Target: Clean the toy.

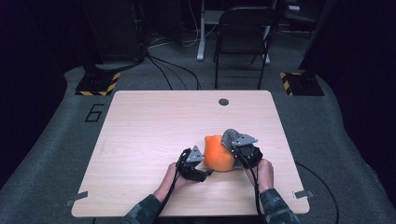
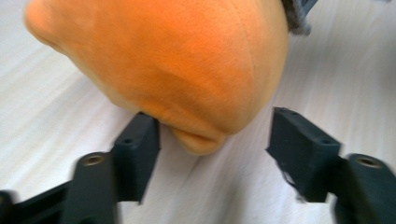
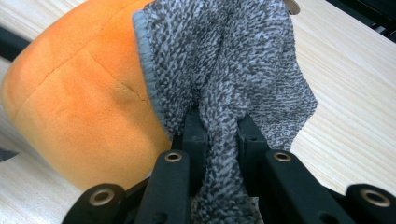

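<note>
Between my right gripper's (image 3: 218,135) jaws sits a fold of grey speckled cloth (image 3: 243,60), pinched tight, the pads pressing it from both sides. Just beyond those jaws and to their left, the cloth drapes over the top of an orange plush thing (image 3: 84,107), touching it. From my left gripper (image 2: 212,140), the same orange plush (image 2: 177,60) hangs right ahead: the jaws stand apart, its lower tip dips between them, one pad brushes its underside and the other stands clear, so I read no grip there. I see no container near either gripper, and nothing lies inside anything. Farther out, the plush rests on the pale wooden table (image 1: 154,121), between my two hands. Off the table's far left corner, a large "6" (image 1: 95,112) is marked on the grey floor.
</note>
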Demonstrator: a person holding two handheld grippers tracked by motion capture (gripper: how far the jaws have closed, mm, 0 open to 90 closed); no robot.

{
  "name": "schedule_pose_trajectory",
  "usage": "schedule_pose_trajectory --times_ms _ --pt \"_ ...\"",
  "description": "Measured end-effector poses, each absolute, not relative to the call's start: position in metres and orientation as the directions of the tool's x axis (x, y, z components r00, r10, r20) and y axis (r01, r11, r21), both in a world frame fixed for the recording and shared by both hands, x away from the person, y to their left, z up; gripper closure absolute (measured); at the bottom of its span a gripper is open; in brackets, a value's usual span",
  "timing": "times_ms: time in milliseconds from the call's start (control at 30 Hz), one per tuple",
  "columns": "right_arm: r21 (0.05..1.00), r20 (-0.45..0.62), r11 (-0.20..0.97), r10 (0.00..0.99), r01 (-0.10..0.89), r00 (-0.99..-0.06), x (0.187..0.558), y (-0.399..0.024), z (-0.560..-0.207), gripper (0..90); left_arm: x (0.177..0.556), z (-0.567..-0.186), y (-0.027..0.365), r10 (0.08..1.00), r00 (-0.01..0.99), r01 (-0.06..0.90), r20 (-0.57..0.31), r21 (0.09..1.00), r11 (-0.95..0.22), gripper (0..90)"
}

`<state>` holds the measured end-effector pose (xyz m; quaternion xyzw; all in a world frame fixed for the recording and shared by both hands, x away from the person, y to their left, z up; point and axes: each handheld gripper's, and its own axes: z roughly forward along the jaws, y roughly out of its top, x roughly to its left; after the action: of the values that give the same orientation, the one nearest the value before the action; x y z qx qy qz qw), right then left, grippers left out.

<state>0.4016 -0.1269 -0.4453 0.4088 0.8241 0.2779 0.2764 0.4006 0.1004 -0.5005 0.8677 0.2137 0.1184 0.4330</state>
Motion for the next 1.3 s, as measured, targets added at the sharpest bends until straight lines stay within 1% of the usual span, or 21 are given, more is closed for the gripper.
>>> schedule_pose_trajectory --times_ms 100,267,333,533,633,767,867,967,1067,1167,1233,1300 --pt "0.687 -0.228 0.512 0.825 0.515 -0.517 0.402 -0.127 -0.446 78.2 0.400 -0.499 0.104 0.470 0.879 0.218 0.086 0.802 -0.556 22.7" --pt "0.692 -0.226 0.511 0.824 0.510 -0.519 0.404 -0.127 -0.446 78.2 0.399 -0.504 0.104 0.437 0.874 0.116 0.215 0.780 -0.615 16.2" --pt "0.685 -0.228 0.520 0.818 0.510 -0.528 0.404 -0.128 -0.446 78.2 0.399 -0.506 0.103 0.413 0.874 0.075 0.256 0.768 -0.636 15.7" --pt "0.692 -0.212 0.503 0.828 0.519 -0.520 0.406 -0.127 -0.447 78.2 0.402 -0.512 0.098 0.397 0.853 0.001 0.340 0.759 -0.651 16.1" --pt "0.691 -0.210 0.508 0.822 0.514 -0.529 0.407 -0.128 -0.447 78.2 0.403 -0.515 0.096 0.384 0.843 -0.034 0.377 0.750 -0.660 18.7" --pt "0.691 -0.201 0.498 0.829 0.524 -0.522 0.407 -0.128 -0.448 78.3 0.400 -0.515 0.093 0.361 0.831 -0.089 0.424 0.741 -0.665 27.7" --pt "0.689 -0.196 0.493 0.832 0.531 -0.519 0.407 -0.128 -0.449 78.3 0.399 -0.517 0.092 0.351 0.826 -0.110 0.442 0.736 -0.668 37.8" --pt "0.689 -0.205 0.504 0.825 0.521 -0.527 0.407 -0.128 -0.449 78.3 0.399 -0.518 0.092 0.340 0.827 -0.127 0.448 0.737 -0.664 51.9" --pt "0.692 -0.202 0.499 0.827 0.521 -0.524 0.407 -0.128 -0.449 78.2 0.399 -0.519 0.093 0.348 0.830 -0.119 0.436 0.747 -0.654 62.4" --pt "0.710 -0.181 0.480 0.831 0.515 -0.526 0.406 -0.132 -0.447 78.1 0.399 -0.518 0.094 0.355 0.831 -0.114 0.429 0.756 -0.645 68.9" --pt "0.737 -0.148 0.444 0.842 0.509 -0.519 0.405 -0.141 -0.441 78.1 0.398 -0.518 0.094 0.356 0.832 -0.114 0.426 0.758 -0.642 71.3" --pt "0.750 -0.151 0.429 0.852 0.503 -0.501 0.403 -0.152 -0.434 78.0 0.399 -0.518 0.095 0.352 0.834 -0.114 0.425 0.757 -0.643 72.5"
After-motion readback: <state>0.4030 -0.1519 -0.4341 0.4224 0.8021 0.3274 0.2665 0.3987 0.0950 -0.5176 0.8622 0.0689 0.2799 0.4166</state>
